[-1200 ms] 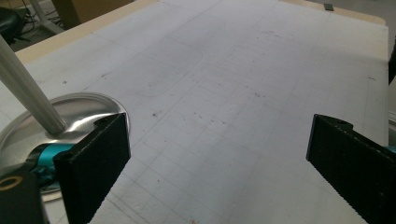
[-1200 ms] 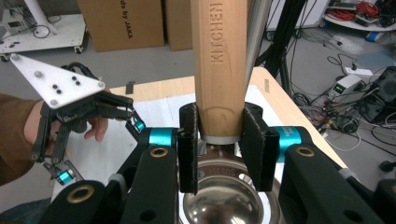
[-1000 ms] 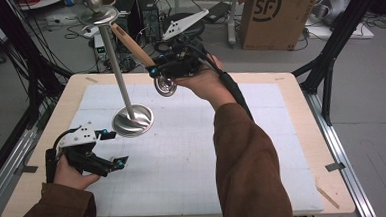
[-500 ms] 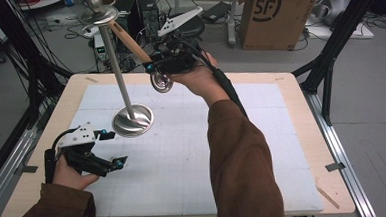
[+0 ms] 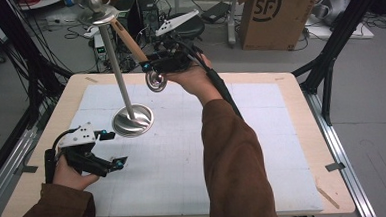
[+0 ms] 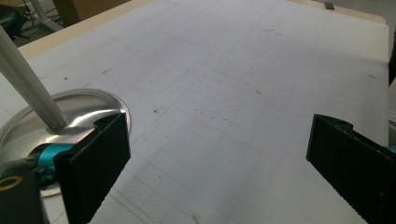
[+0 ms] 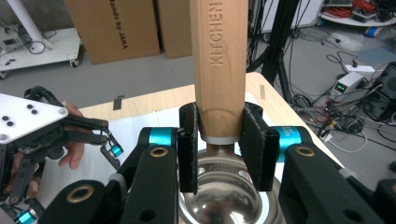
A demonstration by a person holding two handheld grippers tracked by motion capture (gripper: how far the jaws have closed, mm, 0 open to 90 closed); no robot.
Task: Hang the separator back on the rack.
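Resting low on the white mat (image 5: 263, 150), the left gripper (image 5: 109, 149) sits just left of and nearer the person than the steel stand (image 5: 131, 119), its jaws spread wide with nothing between them; in the left gripper view the stand's round base (image 6: 84, 109) lies just behind the left jaw. The stand's pole (image 5: 114, 62) rises tilted from that base on the mat. Right of the pole and raised above the mat, the right gripper (image 5: 154, 66) pinches a ladle (image 5: 155, 80) by its wooden handle (image 7: 219, 60), just above the shiny bowl (image 7: 224, 196), which hangs below the jaws.
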